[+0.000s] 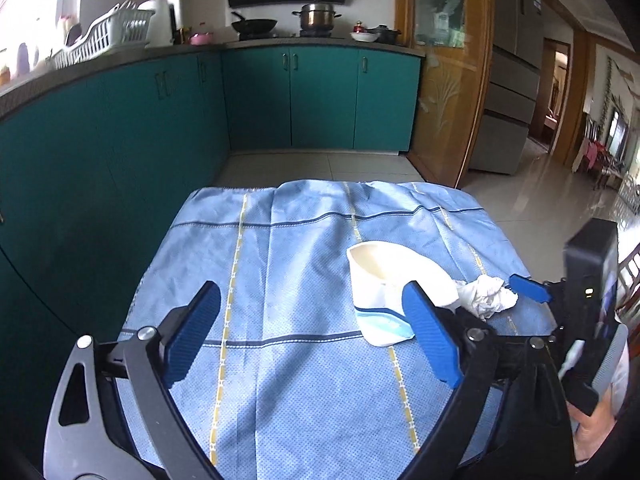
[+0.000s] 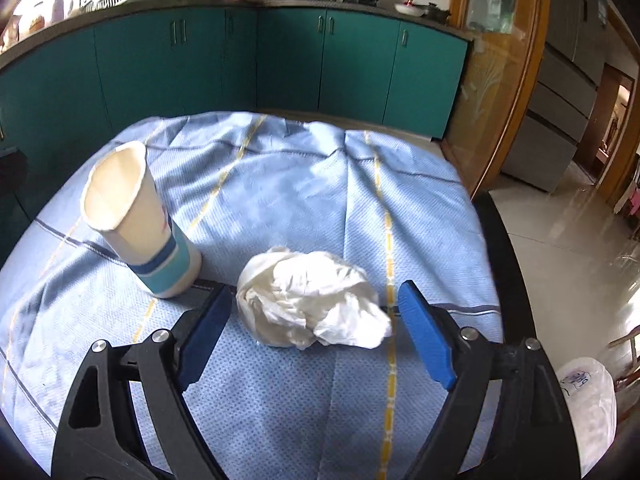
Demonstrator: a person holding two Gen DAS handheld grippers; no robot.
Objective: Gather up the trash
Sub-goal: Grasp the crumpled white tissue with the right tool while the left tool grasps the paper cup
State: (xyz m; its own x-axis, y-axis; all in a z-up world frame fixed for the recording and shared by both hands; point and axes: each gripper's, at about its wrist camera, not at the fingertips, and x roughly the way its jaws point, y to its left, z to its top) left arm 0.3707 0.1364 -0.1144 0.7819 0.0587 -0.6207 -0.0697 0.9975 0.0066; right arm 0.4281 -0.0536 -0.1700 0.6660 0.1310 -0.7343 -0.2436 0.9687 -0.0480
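While both grippers hovered over the table's blue cloth [image 2: 280, 184], the paper cup [image 2: 136, 216] stood upright on it, dented at the rim and holding nothing visible. A crumpled white tissue [image 2: 308, 300] lay on the cloth just right of the cup, not touching it as far as the right wrist view showed. The right gripper [image 2: 314, 332] was spread wide, the tissue sitting between its blue fingers [image 2: 426, 336] with gaps on both sides. The left gripper [image 1: 312, 336] was also spread wide and held nothing; the cup [image 1: 384, 280] sat just beyond its right finger, partly hidden by it. A white plastic bag [image 2: 588, 404] hung off the table's right edge, contents not visible. Teal cabinets [image 1: 320, 96] stood behind, with a pot [image 1: 317, 14] and a pan [image 1: 254, 24] on the counter.
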